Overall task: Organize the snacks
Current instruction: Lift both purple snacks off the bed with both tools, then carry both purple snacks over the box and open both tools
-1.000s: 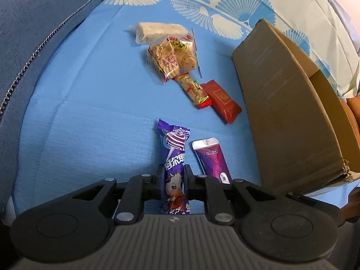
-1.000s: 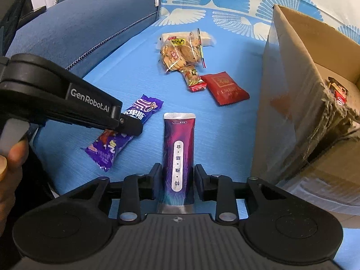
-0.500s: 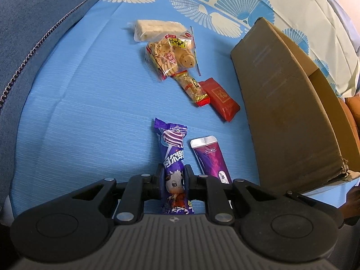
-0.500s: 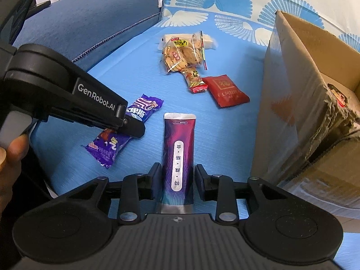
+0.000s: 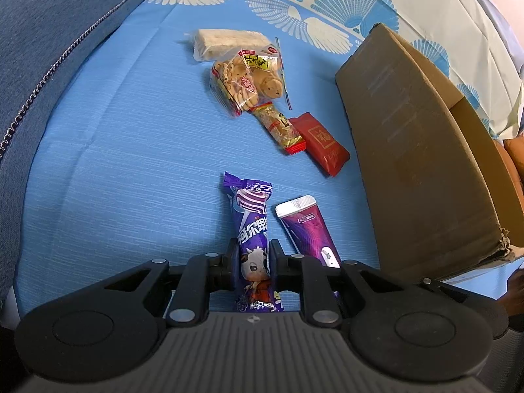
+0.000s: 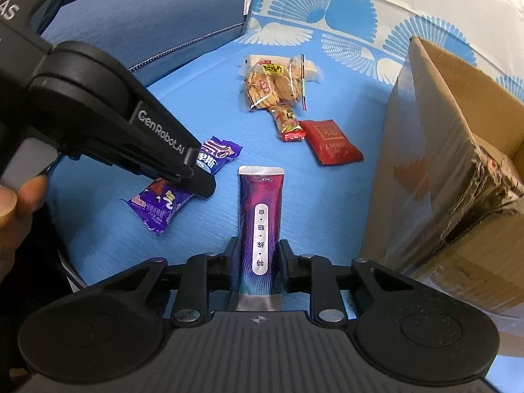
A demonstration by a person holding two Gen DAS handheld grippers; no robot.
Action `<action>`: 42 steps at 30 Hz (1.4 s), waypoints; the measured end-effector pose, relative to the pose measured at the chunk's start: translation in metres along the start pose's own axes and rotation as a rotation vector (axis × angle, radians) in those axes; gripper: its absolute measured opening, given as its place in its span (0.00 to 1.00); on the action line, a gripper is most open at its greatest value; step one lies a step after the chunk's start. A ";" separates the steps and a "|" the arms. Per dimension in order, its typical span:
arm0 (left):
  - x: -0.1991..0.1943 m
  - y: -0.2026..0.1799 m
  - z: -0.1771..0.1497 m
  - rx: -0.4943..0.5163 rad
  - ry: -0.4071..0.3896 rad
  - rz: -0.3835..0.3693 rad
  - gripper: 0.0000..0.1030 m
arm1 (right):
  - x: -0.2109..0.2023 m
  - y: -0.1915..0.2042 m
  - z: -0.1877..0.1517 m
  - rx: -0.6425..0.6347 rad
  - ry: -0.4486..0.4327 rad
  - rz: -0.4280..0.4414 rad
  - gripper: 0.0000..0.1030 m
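Observation:
A purple candy packet [image 5: 250, 209] lies on the blue cushion [image 5: 131, 163], and my left gripper [image 5: 252, 252] is shut on its near end. The right wrist view shows the same packet [image 6: 160, 206] pinched under the left gripper [image 6: 199, 181]. A purple sachet [image 6: 260, 196] with a silver strip lies lengthwise between the fingers of my right gripper [image 6: 258, 252], whose jaws are closing, the pads now touching its sides. The sachet [image 5: 306, 226] lies just right of the candy packet.
An open cardboard box [image 6: 425, 131] stands to the right. Further back lie a biscuit bag [image 5: 245, 82], a white bar [image 5: 229, 41], a gold-wrapped bar [image 5: 278, 124] and a red packet [image 5: 322, 144]. A blue sofa arm [image 5: 49, 49] rises on the left. A hand [image 6: 9, 203] grips the left gripper's handle.
The right gripper's fingers have come inward onto the purple sachet. The left gripper keeps its hold on the candy packet and has stayed in place.

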State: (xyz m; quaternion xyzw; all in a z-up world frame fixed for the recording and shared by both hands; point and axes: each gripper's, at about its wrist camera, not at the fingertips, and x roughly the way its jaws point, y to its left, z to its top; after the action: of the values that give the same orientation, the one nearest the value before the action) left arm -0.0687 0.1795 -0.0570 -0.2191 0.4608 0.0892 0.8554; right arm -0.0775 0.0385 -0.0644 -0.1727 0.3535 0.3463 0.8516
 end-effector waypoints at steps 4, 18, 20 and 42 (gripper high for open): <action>0.000 -0.002 -0.001 0.016 -0.006 0.007 0.17 | -0.004 -0.002 0.002 -0.001 -0.004 -0.005 0.20; -0.031 0.006 0.006 -0.045 -0.216 -0.005 0.15 | -0.054 -0.017 0.027 0.172 -0.150 0.003 0.18; -0.035 0.006 0.006 -0.050 -0.251 -0.002 0.15 | -0.062 -0.023 0.029 0.251 -0.182 0.020 0.18; -0.086 -0.033 0.023 -0.070 -0.443 -0.035 0.15 | -0.104 -0.099 0.045 0.326 -0.530 0.022 0.18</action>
State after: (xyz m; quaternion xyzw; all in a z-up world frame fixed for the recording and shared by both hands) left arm -0.0884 0.1651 0.0349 -0.2316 0.2547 0.1363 0.9289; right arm -0.0385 -0.0547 0.0464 0.0663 0.1719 0.3270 0.9269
